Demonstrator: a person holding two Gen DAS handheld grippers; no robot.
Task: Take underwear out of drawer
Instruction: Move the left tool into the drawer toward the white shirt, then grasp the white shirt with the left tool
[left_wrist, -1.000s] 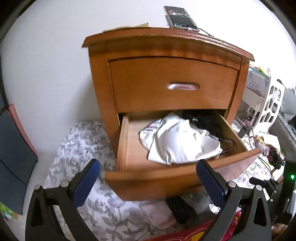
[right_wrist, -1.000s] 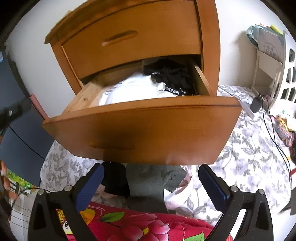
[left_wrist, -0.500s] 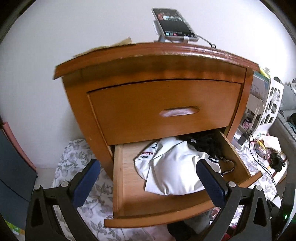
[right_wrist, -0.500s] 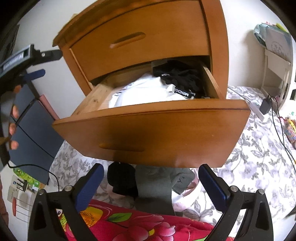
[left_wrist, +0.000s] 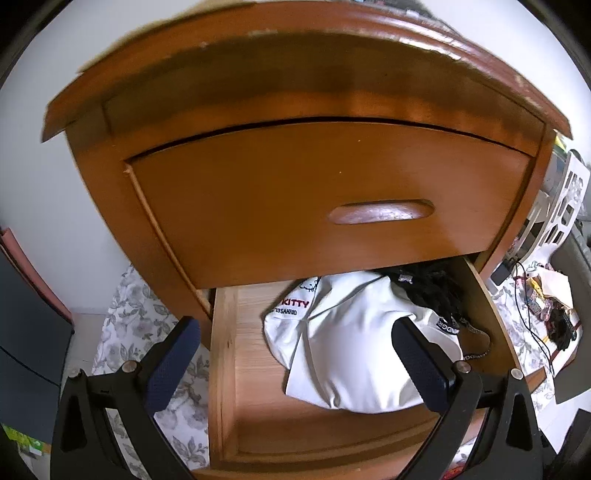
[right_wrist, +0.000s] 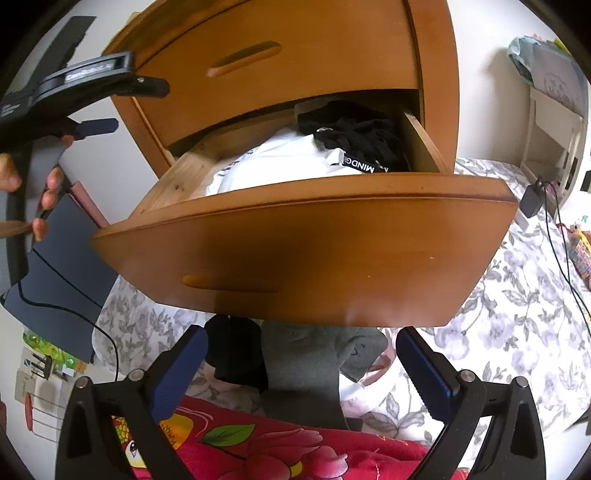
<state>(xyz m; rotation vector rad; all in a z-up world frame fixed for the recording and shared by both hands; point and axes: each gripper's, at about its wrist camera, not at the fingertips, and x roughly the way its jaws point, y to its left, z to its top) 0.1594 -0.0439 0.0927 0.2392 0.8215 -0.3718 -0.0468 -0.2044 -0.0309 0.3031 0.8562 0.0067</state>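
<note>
Left wrist view: left hand-held gripper (left_wrist: 295, 354) gapes wide, empty, over the open drawer (left_wrist: 229, 369), where white underwear (left_wrist: 351, 350) reads "KITTY"; a black waistband (right_wrist: 364, 167) reads "MINDG". Right hand-held gripper (right_wrist: 301, 369) likewise spread, empty.

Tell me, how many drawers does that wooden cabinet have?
2: the upper drawer is shut; the lower drawer is pulled open, holding clothes. Any lower ones would be hidden.

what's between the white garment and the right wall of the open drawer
In the left wrist view, a black garment with a lettered waistband lies between the white garment and the drawer's right wall; the right wrist view shows the same.
</note>
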